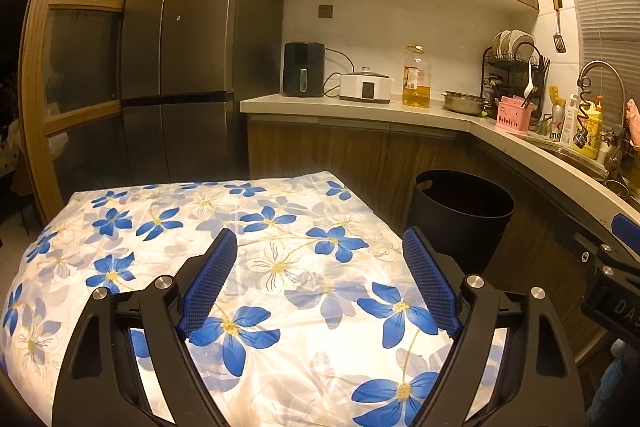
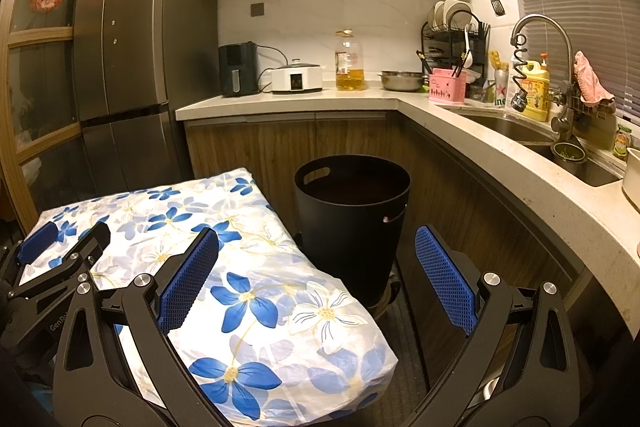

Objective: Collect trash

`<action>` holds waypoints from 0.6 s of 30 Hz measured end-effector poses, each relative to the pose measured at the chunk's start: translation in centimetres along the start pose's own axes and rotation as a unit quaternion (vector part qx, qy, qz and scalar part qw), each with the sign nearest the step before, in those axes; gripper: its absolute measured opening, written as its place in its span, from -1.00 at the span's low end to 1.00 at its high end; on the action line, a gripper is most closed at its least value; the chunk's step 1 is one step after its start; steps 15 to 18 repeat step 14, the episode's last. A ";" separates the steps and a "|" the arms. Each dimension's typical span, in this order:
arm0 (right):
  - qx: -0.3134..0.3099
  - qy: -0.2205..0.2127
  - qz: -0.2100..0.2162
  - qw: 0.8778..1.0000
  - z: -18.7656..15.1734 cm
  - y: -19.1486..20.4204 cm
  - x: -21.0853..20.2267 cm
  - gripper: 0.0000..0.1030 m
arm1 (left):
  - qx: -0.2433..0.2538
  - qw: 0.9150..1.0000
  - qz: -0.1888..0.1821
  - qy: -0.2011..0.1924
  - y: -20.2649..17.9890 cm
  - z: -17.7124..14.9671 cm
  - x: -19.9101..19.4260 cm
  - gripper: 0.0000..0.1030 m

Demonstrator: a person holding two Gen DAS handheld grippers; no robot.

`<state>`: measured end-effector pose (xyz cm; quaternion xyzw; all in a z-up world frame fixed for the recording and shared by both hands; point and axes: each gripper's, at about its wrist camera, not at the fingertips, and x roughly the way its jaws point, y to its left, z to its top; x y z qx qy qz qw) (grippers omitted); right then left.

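**Both jaws empty, no trash in sight**

Left wrist view: left gripper (image 1: 318,277) hangs released over the flower-print cloth (image 1: 248,227) covering the desk, nothing between its pads. No trash shows here; the black bin (image 1: 460,215) stands just beside the desk. One risk: a low grab pinches cloth instead.

Right wrist view: right gripper (image 2: 316,279) gapes wide too, pointing at the bin (image 2: 352,211). Cramped kitchen, fridge (image 2: 120,47) behind, sink (image 2: 532,135) right; a swing could clip the bin.

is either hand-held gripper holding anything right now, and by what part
Nothing is held. The left hand-held gripper and the right hand-held gripper both stand open, with only the flowered cloth and the black bin beyond them.
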<state>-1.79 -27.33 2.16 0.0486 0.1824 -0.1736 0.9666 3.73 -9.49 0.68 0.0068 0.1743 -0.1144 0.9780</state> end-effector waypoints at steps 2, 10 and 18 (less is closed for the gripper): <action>0.001 -0.001 0.001 1.000 0.0 0.0 0.0 0.89 | 0.002 1.000 0.003 -0.001 -0.1 0.0 -0.1 0.60; 0.002 -0.003 -0.001 1.000 0.1 -0.2 -0.1 0.89 | -0.002 1.000 0.017 0.000 -0.1 0.1 -0.1 0.88; 0.002 -0.003 0.000 1.000 0.2 -0.3 -0.1 0.89 | -0.003 1.000 0.026 0.002 0.1 0.2 -0.1 0.88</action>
